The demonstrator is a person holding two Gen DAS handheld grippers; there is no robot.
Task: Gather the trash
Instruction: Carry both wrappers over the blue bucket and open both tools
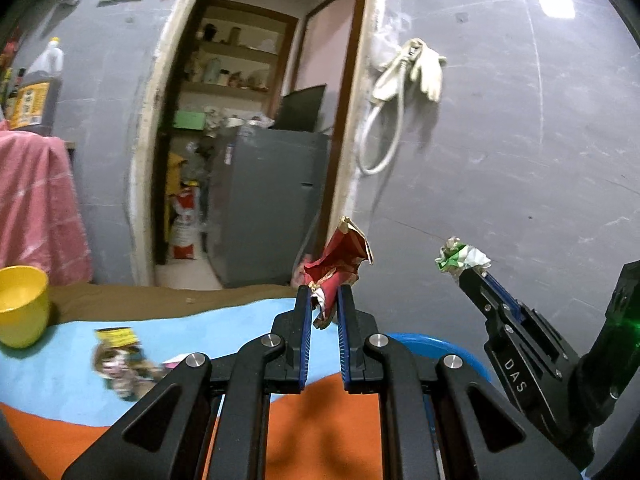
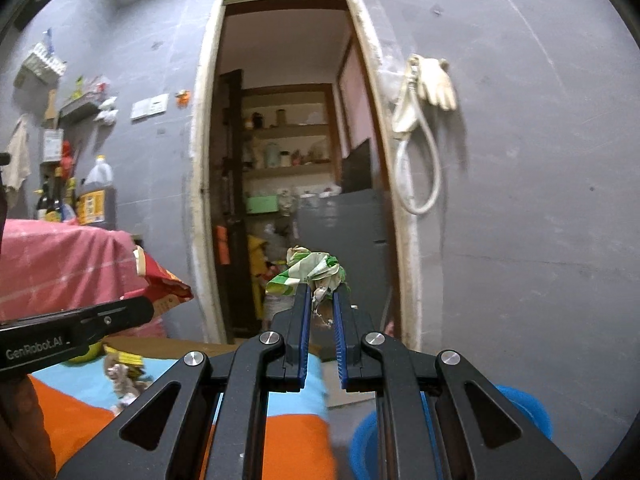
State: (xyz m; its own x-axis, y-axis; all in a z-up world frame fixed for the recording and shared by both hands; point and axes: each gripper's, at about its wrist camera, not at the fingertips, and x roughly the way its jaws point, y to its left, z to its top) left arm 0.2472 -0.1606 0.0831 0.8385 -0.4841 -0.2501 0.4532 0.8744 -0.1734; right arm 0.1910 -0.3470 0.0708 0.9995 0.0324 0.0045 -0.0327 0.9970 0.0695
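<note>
Clearly, two pieces of trash are held at once, one in each hand-held gripper. The left hand-held gripper [image 1: 324, 294] is clamped on a crumpled red wrapper [image 1: 340, 258], which sticks up above its blue-lined fingers. The right hand-held gripper [image 2: 320, 294] is clamped on a crumpled green-and-white wrapper [image 2: 308, 272]. Both are held in the air in front of a grey wall and an open doorway [image 2: 296, 160].

The carrying step is judged to be in hand: both pieces are picked up but not yet dropped. A blue bin [image 2: 524, 408] is seen low and to the right, and the next move is judged to call for both loads being brought over it and the fingers being opened.

More trash, a yellow-topped wrapper [image 1: 116, 354], is left lying on the blue and orange cloth [image 1: 224, 320].

Only the left wrist view shows a yellow cup [image 1: 22, 306] at the cloth's edge. Only the right wrist view shows the whole doorway, the cluttered wall shelf [image 2: 80, 108] and more of the bin.
</note>
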